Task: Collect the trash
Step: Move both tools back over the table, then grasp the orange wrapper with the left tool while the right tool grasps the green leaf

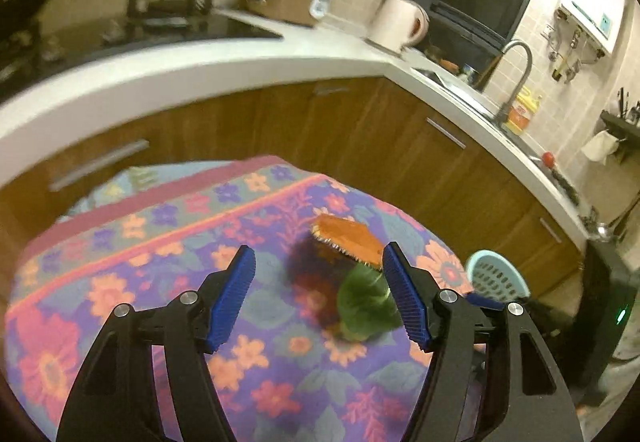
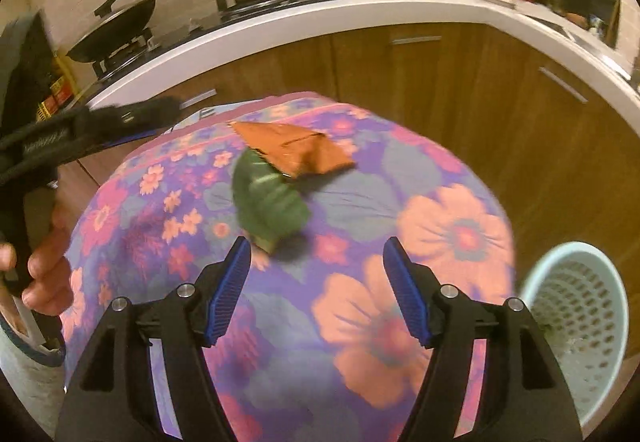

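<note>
2 grippers hang over the floral tablecloth (image 2: 440, 234), left gripper (image 1: 319, 268) and right gripper (image 2: 316, 264) both spread apart and empty. At mid-frame an orange wrapper (image 2: 296, 152) touches a green leaf (image 2: 268, 202); lower right stands the pale basket (image 2: 576, 326).

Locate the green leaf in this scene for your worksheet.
The green leaf lies on the flowered tablecloth, touching the near edge of the orange wrapper; in the right wrist view it sits just beyond the gripper's left finger.
</note>
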The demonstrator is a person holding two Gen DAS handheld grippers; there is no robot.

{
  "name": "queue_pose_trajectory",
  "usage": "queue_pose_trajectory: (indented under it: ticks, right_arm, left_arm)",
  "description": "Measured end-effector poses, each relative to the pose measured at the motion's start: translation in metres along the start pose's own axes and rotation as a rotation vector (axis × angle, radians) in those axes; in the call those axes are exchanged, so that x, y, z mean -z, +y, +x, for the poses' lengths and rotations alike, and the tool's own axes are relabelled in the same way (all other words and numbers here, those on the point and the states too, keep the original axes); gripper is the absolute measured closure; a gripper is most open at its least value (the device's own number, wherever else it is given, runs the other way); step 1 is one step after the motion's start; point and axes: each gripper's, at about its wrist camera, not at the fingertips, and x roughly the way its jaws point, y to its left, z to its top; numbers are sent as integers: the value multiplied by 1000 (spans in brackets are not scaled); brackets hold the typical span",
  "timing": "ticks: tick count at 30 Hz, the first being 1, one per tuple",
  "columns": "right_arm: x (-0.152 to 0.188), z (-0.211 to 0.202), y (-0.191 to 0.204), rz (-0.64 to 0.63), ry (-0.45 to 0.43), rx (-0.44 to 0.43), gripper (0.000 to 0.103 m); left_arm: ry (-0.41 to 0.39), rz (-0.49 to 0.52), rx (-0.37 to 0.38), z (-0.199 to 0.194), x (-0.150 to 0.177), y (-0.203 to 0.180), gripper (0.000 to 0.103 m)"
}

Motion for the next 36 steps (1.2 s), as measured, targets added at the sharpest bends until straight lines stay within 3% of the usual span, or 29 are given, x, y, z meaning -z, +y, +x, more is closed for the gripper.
queue_pose_trajectory:
  ticks: [7, 14, 17, 19, 21, 26, 28, 36]
  right_arm:
    - [-11, 46, 13, 10, 35, -38, 38]
    - [-14, 71, 16, 39, 61, -55, 39]
    - [-14, 71, 20, 20, 54, -57, 48]
    - [-13, 72, 22, 18, 62, -67, 65]
    - [-14, 73, 20, 27, 67, -59, 74]
    - [-9, 67, 16, 44, 68, -84, 81]
    - [-6, 63, 15, 40, 69, -90, 83]
    - [10, 30, 18, 22, 56, -109, 90]
  left_arm:
    - [124, -142, 143, 58, -22, 27, 39]
    - [232, -199, 196, 101, -21, 36, 43]
    - [246, -203, 217, 110, -18, 36, 50]
    - [246, -202, 226, 112, -18, 35, 53]
    - [249, -202, 237, 114, -19, 33, 62]
    - [260, -201, 231, 114, -17, 30, 74]
    - [258, -206, 215, 112, -14, 31, 88]
    - [240, -221, 244, 95, 0, 33, 102]
